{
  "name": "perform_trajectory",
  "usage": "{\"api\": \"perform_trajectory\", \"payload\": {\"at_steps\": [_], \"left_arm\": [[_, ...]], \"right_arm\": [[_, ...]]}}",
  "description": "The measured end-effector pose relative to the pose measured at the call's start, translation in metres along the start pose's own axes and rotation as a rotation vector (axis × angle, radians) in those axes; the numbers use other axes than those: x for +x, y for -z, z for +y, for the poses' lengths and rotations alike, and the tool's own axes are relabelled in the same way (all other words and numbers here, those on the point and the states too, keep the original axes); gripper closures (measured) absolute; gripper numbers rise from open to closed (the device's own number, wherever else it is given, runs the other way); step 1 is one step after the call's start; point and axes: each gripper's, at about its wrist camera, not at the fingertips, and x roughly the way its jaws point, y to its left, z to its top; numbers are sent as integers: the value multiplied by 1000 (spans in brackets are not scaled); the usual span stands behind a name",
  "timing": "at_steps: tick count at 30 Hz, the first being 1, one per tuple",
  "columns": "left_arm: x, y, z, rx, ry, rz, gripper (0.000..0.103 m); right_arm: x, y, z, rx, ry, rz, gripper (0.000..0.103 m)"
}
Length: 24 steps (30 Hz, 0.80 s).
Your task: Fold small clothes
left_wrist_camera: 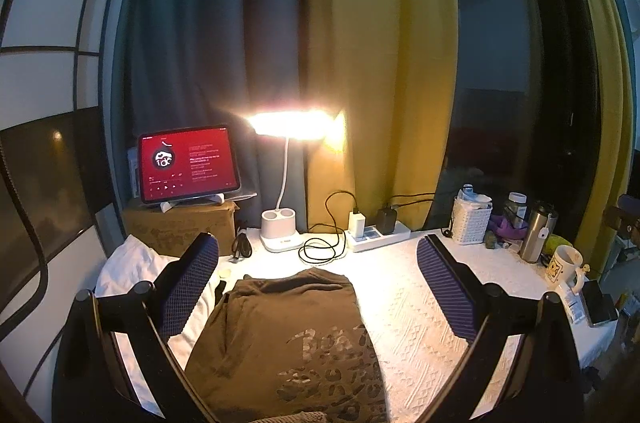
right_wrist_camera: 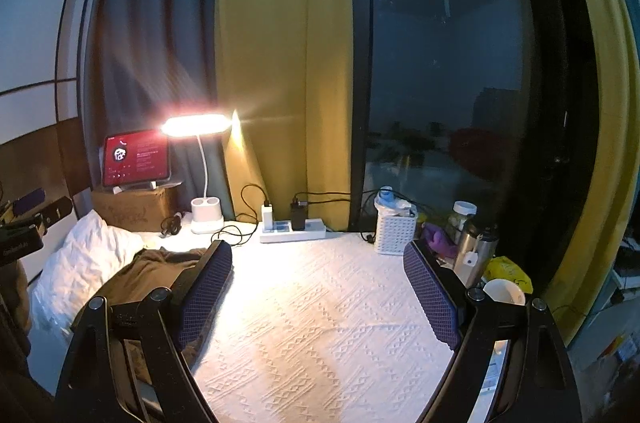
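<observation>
On the white tablecloth (left_wrist_camera: 420, 303), brown garment (left_wrist_camera: 288, 335) lying lengthwise toward lamp (left_wrist_camera: 280, 227), both claws (left_wrist_camera: 318, 287) (right_wrist_camera: 318, 293) wide apart, empty.

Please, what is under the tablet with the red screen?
The tablet leans on a white stand on top of a brown cardboard box. The inside of the box cannot be seen, and its lower part is hidden by the white cloth.

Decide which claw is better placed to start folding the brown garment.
Left. The left claw hangs open directly over the brown garment, while the right claw faces bare white tablecloth.
</observation>
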Motion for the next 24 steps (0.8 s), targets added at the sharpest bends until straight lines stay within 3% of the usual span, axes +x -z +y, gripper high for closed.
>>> {"api": "perform_trajectory", "payload": {"at_steps": [24], "left_arm": [[-1,1,-4,1,1,4,4]], "right_arm": [[9,5,-5,4,9,30,14]]}}
